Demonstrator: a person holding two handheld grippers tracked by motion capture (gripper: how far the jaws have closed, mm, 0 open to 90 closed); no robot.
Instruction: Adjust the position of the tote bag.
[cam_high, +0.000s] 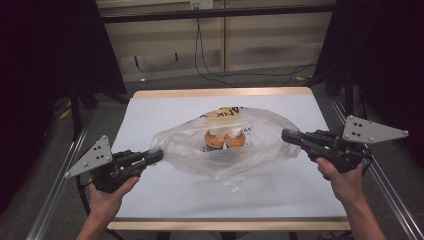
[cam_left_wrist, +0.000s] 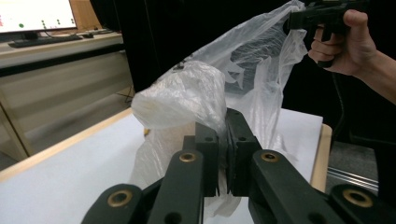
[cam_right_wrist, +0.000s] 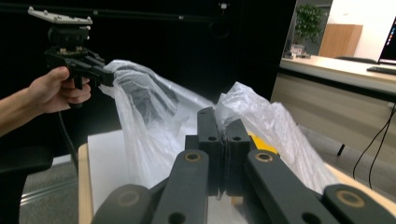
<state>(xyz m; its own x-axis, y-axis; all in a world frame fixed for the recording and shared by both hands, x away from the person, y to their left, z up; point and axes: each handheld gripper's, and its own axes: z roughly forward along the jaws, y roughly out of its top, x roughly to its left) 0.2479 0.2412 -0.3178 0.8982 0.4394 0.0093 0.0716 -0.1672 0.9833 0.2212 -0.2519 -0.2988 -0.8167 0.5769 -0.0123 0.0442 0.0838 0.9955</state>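
Black tongs (cam_high: 156, 154), grey three-cornered plates, brass-coloured pivot screws.

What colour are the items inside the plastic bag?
Orange and white items, clearest in the high view.

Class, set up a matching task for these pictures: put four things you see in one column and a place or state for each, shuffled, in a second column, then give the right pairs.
Things
1. left gripper
2. right gripper
3. orange items
4. table

Places or states
A. inside the bag
B. shut on the bag's left edge
C. under the bag, covered in white
D. shut on the bag's right edge

The plastic bag hangs between both grippers.

Pairs: 1-B, 2-D, 3-A, 4-C
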